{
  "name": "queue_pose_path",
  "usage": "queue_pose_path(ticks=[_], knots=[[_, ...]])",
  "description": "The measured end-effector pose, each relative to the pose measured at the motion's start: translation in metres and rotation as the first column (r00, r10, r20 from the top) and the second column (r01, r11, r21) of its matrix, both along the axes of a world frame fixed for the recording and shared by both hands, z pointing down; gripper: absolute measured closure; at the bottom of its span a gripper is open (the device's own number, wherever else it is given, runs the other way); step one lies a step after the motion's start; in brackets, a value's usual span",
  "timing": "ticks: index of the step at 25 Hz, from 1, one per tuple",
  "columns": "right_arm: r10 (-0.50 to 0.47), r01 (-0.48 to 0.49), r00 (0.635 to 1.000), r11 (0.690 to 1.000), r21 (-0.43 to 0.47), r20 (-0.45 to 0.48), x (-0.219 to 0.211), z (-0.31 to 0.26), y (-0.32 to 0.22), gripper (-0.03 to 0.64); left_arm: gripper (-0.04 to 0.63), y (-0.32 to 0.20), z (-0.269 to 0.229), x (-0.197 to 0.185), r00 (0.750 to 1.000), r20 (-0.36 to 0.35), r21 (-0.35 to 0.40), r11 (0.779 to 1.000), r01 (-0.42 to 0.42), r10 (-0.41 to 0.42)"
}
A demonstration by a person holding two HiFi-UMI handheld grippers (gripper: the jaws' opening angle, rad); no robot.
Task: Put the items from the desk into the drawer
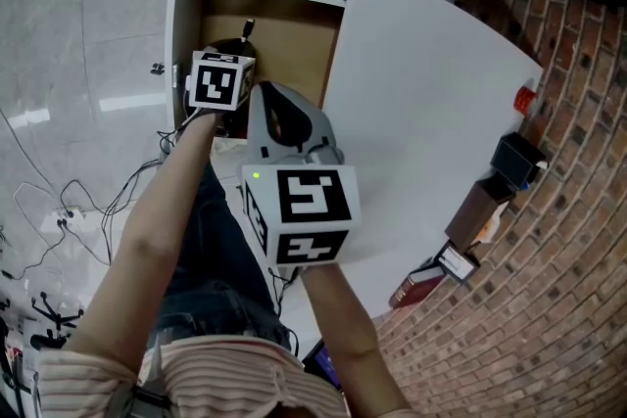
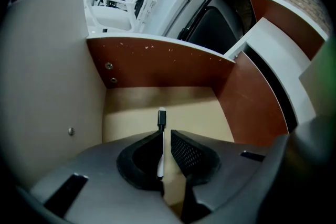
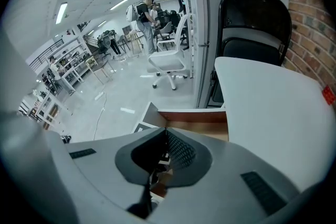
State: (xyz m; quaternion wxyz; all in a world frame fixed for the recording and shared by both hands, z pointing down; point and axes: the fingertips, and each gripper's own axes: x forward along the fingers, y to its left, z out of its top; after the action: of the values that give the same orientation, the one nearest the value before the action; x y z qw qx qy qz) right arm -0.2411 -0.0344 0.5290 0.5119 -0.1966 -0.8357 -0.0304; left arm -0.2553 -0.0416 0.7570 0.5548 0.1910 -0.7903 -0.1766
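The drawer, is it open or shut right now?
Open. The drawer stands pulled out beside the desk, its wooden floor and walls exposed from above.

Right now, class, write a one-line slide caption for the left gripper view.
Left gripper over the open drawer, a black-capped white pen between its slightly parted jaws.

Drawer [image 2: 157, 99]: tan floor, red-brown walls.
Pen [image 2: 161, 118], 12 o'clock of the jaws: white barrel, black cap.
Pads [image 2: 186, 153]: black, dotted mesh.
Desk [image 1: 421, 103]: white.
Marker cubes [image 1: 309, 210]: black-and-white squares.
Wall [image 1: 578, 210], 3 o'clock: red brick.
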Motion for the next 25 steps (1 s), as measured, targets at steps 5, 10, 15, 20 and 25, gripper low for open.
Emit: queue_pose_path(ticks=[5,10,15,20,25], knots=[[-0.001,0.001,1.000,1.000,-0.004,0.023,-0.001,-0.011,0.001,0.600,0.551,0.005,-0.021,-0.010,0.999,0.048,-0.008,1.000,0.011,-0.011],[0.013,-0.012,0.998,1.000,-0.019,0.057,-0.003,-0.025,0.001,0.600,0.585,0.008,-0.047,-0.014,0.996,0.093,0.008,1.000,0.005,-0.006],[0.039,-0.035,0.995,0.999,-0.042,0.095,-0.005,-0.040,0.002,0.600,0.586,0.011,-0.080,-0.013,0.988,0.153,0.030,0.999,-0.032,0.027],[0.057,-0.050,0.990,0.997,-0.055,0.128,-0.004,-0.056,-0.001,0.600,0.586,0.024,-0.119,-0.018,0.975,0.221,0.035,0.999,-0.027,0.018],[0.094,-0.082,0.980,0.994,-0.074,0.176,-0.004,-0.076,-0.008,0.600,0.586,0.038,-0.162,-0.020,0.955,0.297,0.030,0.999,-0.032,0.022]])
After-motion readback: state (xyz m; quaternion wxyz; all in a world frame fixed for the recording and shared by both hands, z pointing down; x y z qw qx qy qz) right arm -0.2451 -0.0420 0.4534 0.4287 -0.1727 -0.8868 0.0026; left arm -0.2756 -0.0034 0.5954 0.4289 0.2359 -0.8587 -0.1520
